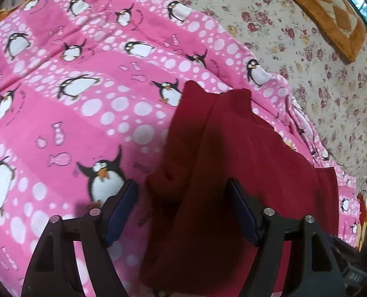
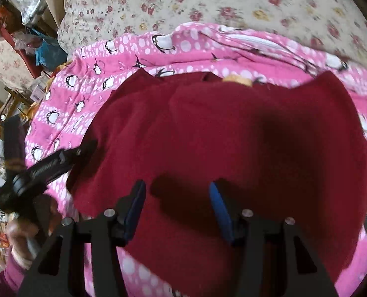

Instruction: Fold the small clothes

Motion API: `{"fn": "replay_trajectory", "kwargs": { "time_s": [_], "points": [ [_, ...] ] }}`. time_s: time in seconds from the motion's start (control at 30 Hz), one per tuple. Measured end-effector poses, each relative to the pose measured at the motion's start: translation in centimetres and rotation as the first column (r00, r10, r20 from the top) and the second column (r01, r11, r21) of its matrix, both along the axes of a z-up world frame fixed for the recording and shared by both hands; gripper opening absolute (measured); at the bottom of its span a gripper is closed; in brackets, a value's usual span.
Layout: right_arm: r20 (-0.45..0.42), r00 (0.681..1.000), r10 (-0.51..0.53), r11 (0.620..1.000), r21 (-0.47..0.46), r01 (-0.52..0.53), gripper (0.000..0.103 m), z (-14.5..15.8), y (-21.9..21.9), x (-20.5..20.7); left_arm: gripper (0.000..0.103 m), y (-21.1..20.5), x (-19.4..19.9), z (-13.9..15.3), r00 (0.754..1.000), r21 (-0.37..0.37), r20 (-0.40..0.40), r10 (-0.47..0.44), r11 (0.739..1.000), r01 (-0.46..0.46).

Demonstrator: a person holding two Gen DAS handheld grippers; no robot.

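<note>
A dark red garment [image 2: 233, 128] lies spread on a pink penguin-print blanket [image 1: 71, 99]. In the left wrist view its edge [image 1: 215, 148] is bunched and folded between the fingers of my left gripper [image 1: 183, 208], which is open; cloth rises between the blue pads without being pinched. My right gripper [image 2: 177, 208] is open just above the middle of the garment, empty. My left gripper also shows in the right wrist view [image 2: 47, 165] at the garment's left edge, held by a hand.
The pink blanket [image 2: 158, 49] lies on a floral bedspread [image 1: 307, 49]. An orange-brown patterned cushion [image 1: 332, 12] sits at the far right. Cluttered furniture and bags [image 2: 22, 37] stand beyond the bed's left side.
</note>
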State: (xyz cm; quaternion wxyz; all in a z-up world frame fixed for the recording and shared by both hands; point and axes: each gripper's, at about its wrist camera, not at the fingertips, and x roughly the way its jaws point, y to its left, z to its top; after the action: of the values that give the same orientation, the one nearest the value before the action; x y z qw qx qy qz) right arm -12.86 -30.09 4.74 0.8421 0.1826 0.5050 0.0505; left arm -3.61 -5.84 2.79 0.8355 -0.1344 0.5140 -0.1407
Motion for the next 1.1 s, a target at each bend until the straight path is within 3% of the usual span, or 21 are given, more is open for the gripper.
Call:
{"fn": "replay_trajectory", "kwargs": {
  "time_s": [0.5, 0.77, 0.97, 1.1],
  "points": [
    [0.002, 0.999, -0.051, 0.998, 0.036, 0.051, 0.063, 0.2, -2.4, -3.4, 0.041, -0.3, -0.1, 0.4, 1.000, 0.007, 0.013, -0.003, 1.000, 0.003],
    [0.003, 0.998, -0.064, 0.996, 0.062, 0.063, 0.065, 0.0, -2.7, -3.4, 0.040, -1.2, -0.3, 0.5, 0.999, 0.071, 0.042, -0.033, 0.997, 0.030],
    [0.040, 0.995, -0.093, 0.995, 0.050, 0.091, 0.065, 0.8, -3.0, -3.7, 0.042, -0.7, 0.3, 0.1, 1.000, 0.018, 0.003, -0.015, 1.000, 0.015],
    [0.094, 0.976, -0.194, 0.981, 0.042, 0.191, 0.065, 1.6, -5.4, -4.3, 0.044, -0.3, 0.7, -0.3, 1.000, -0.031, -0.027, -0.003, 1.000, 0.002]
  ]
}}
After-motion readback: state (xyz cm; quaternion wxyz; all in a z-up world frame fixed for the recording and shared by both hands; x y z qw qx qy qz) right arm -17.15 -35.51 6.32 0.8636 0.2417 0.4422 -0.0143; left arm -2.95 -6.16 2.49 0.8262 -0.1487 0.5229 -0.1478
